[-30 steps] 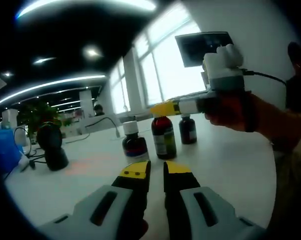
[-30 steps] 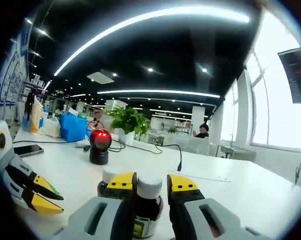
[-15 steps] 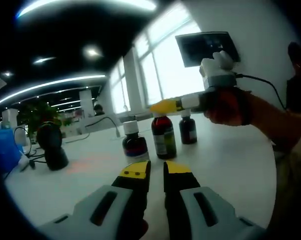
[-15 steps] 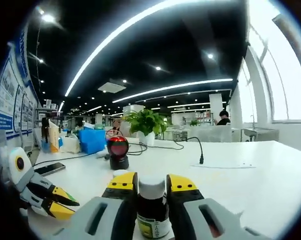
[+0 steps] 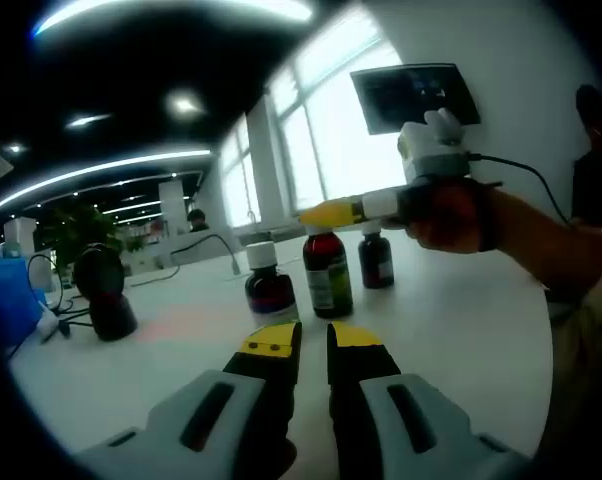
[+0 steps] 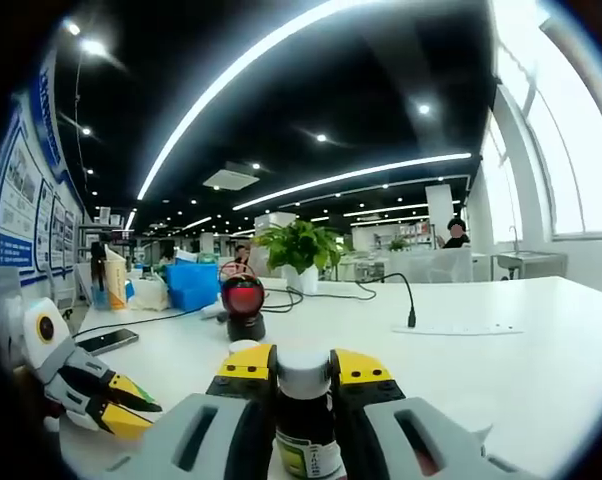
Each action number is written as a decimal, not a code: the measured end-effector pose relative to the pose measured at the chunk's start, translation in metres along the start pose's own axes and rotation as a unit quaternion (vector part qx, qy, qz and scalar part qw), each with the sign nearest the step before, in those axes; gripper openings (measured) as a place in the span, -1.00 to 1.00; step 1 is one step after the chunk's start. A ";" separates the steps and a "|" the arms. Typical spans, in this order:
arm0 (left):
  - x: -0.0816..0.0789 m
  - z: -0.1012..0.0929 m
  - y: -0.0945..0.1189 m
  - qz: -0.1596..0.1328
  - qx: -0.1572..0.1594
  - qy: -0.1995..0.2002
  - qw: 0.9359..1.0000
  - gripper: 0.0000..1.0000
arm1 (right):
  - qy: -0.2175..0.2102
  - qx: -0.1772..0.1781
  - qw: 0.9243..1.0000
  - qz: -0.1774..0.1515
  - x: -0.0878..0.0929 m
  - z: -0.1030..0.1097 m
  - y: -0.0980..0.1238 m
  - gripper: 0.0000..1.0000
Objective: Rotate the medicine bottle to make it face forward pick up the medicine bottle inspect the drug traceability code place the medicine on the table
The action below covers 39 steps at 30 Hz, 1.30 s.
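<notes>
Three dark medicine bottles with white caps stand in a row on the white table (image 5: 461,320). In the left gripper view the middle bottle (image 5: 327,272) has the right gripper (image 5: 326,213) shut on its cap from the right, a hand behind it. In the right gripper view that bottle (image 6: 304,400) sits between the yellow-tipped jaws of the right gripper (image 6: 301,365), its label showing low down. The left bottle (image 5: 269,287) and the right bottle (image 5: 375,258) stand untouched. My left gripper (image 5: 314,338) hovers in front of the row, jaws close together with nothing between them; it appears again (image 6: 91,392) at the right view's left.
A black barcode scanner (image 5: 106,295) with a red light (image 6: 243,298) stands further along the table, a cable beside it. A phone (image 6: 106,341), a blue box (image 6: 191,284) and a potted plant (image 6: 299,246) lie beyond. A dark screen (image 5: 413,92) hangs on the wall.
The right gripper's jaws have drawn in on the middle bottle's cap and its view has tilted. The hand shifted slightly left. The bottles and the left gripper stayed put.
</notes>
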<state>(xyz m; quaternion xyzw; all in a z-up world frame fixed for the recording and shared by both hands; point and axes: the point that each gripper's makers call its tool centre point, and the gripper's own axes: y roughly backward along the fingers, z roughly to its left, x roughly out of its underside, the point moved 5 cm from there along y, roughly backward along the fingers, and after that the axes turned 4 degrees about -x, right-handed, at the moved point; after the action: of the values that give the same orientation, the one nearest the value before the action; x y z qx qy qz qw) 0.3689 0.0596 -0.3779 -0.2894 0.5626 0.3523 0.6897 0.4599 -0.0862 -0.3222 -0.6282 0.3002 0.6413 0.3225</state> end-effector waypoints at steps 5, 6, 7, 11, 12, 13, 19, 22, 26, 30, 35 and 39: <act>0.000 0.000 0.000 0.001 -0.001 0.000 1.000 -0.93 | 0.008 0.013 1.000 -0.003 0.001 0.004 0.000 -0.66; 0.000 0.000 0.000 0.001 -0.001 0.000 1.000 -0.93 | 0.009 0.016 1.000 -0.002 0.000 0.002 0.000 -0.66; 0.000 0.000 0.000 0.001 -0.001 0.000 1.000 -0.93 | 0.010 0.018 1.000 -0.002 0.000 0.002 0.000 -0.66; 0.000 -0.001 0.000 0.001 -0.001 0.000 1.000 -0.93 | 0.012 0.028 1.000 -0.002 0.000 0.003 0.000 -0.66; 0.000 0.000 0.000 0.001 -0.001 0.000 1.000 -0.93 | 0.012 0.030 0.999 -0.002 0.000 0.003 0.000 -0.66; 0.000 0.000 0.000 0.001 -0.001 0.000 1.000 -0.93 | 0.013 0.033 0.999 -0.002 0.000 0.004 0.000 -0.66; 0.000 0.000 0.000 0.000 0.000 0.000 1.000 -0.93 | 0.030 0.048 0.998 -0.003 0.000 0.006 0.000 -0.66; 0.000 0.000 0.000 0.000 0.000 0.000 1.000 -0.93 | 0.035 0.055 0.998 -0.003 0.000 0.007 0.000 -0.66; 0.000 0.001 0.000 0.000 0.000 0.000 1.000 -0.93 | 0.052 0.066 0.996 0.000 0.000 0.008 0.000 -0.66; 0.000 0.001 0.000 0.001 0.000 0.000 1.000 -0.93 | 0.053 0.065 0.996 0.000 0.000 0.004 0.000 -0.66; 0.000 0.001 -0.001 0.001 -0.001 0.000 1.000 -0.93 | 0.053 0.063 0.997 -0.001 0.000 0.003 -0.001 -0.65; 0.000 0.001 -0.001 0.001 -0.001 -0.001 1.000 -0.93 | 0.053 0.064 0.997 0.000 0.000 0.003 -0.002 -0.65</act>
<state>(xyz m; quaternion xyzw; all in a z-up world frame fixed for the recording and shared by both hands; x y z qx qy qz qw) 0.3703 0.0602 -0.3780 -0.2893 0.5621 0.3535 0.6895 0.4597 -0.0832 -0.3221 -0.6394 0.3574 0.5866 0.3455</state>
